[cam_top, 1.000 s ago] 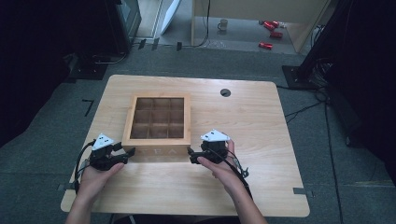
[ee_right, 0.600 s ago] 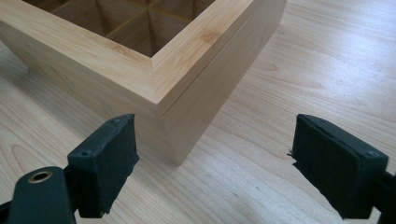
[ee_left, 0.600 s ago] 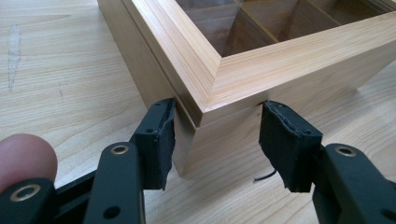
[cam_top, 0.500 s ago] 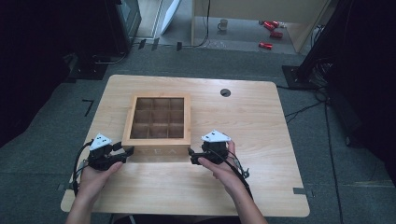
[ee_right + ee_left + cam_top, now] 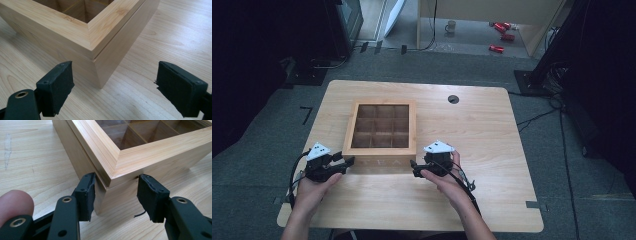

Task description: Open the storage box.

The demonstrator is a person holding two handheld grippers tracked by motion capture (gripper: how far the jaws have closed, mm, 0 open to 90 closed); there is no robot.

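Box (image 5: pixel 110 175) corner sat clamped between the left claw's (image 5: pixel 116 195) just-closing pads, while the right claw (image 5: pixel 113 87) gaped wide, empty, likely gripping next.

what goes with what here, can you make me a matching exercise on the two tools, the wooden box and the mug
Things:
1. left tool
2. right tool
3. light wooden compartment box with glass lid
4. pale mug

States or places:
a. on the floor beyond the table
b. lid down, on the table
c. pads just closing onto a box corner
d. pads wide apart, clear of the box corner

Pairs: 1-c, 2-d, 3-b, 4-a
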